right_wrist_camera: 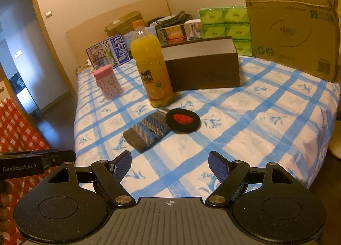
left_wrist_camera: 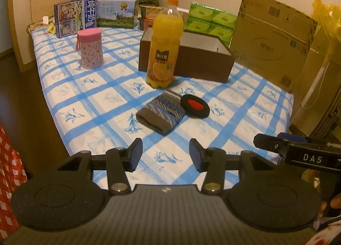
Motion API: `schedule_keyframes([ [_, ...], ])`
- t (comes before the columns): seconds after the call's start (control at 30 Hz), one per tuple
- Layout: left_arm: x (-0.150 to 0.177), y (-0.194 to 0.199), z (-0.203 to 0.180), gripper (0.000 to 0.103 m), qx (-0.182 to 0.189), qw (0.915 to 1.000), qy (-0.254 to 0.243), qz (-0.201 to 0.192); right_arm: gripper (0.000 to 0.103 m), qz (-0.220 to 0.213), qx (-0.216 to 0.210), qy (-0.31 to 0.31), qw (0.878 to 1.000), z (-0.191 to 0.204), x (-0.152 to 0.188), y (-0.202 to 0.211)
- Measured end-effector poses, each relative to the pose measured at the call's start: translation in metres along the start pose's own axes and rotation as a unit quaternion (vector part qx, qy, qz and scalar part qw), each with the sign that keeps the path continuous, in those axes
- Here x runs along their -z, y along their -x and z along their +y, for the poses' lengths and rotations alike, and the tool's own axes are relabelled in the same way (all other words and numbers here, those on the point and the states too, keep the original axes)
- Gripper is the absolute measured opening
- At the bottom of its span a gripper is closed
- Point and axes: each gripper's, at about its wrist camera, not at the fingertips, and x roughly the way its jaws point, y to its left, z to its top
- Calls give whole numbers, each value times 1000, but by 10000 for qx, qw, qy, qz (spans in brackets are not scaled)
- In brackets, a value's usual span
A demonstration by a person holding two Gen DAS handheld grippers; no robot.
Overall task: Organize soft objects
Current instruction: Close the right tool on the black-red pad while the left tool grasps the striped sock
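**Approach to the soft items: risks before first contact**

The left gripper (left_wrist_camera: 166, 153) is hovering over the near edge of the checked cloth (left_wrist_camera: 245, 117), jaws partly spread and empty. The right gripper (right_wrist_camera: 170, 167) is hovering beside it, jaws spread wider, also empty.

The task items are lying together mid-table. The striped knit piece (left_wrist_camera: 161, 111) is lying flat just ahead of the left gripper. The black pad (left_wrist_camera: 195, 106), round with a red centre, is resting with its edge over the far corner of the knit piece. The bottle (left_wrist_camera: 164, 46) is standing just behind both, and the open brown box (left_wrist_camera: 191, 57), the likely destination, is sitting behind the bottle.

Likely faults from here:

- The bottle is standing close to the items. A gripper reaching past them, or lifting towards the box, is risking a knock that tips it.
- The pad is overlapping the knit piece. Pulling the knit piece first is likely to drag or flip the pad.
- Both items are thin and limp. Jaws closing too low are likely to pinch the cloth as well and pull the bottle off balance.
- The two grippers are working side by side and may collide on one target.
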Motion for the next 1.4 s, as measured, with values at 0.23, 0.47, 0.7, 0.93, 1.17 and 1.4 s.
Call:
schedule_keyframes([
  [0.23,8,-20,-5,45,7,9997,-141,196,79,169,24,-31,9998,-6,7,-15],
  [0.47,8,-44,-4,47,-48,9992,-238,312,79,295,100,107,9995,-13,9,-35],
  [0.7,1,-78,-2,52,-163,9982,-490,313,79,400,231,580,9972,-18,7,-68],
  [0.93,-13,-116,3,55,-168,9978,-524,361,79,432,197,888,9949,-23,-6,-106],
  [1.17,-28,-157,8,58,-256,9972,-551,440,79,423,104,1206,9917,-26,-24,-148],
  [1.4,-48,-197,16,61,-223,9969,-575,479,79,548,-47,1200,9912,-31,-43,-190],
])
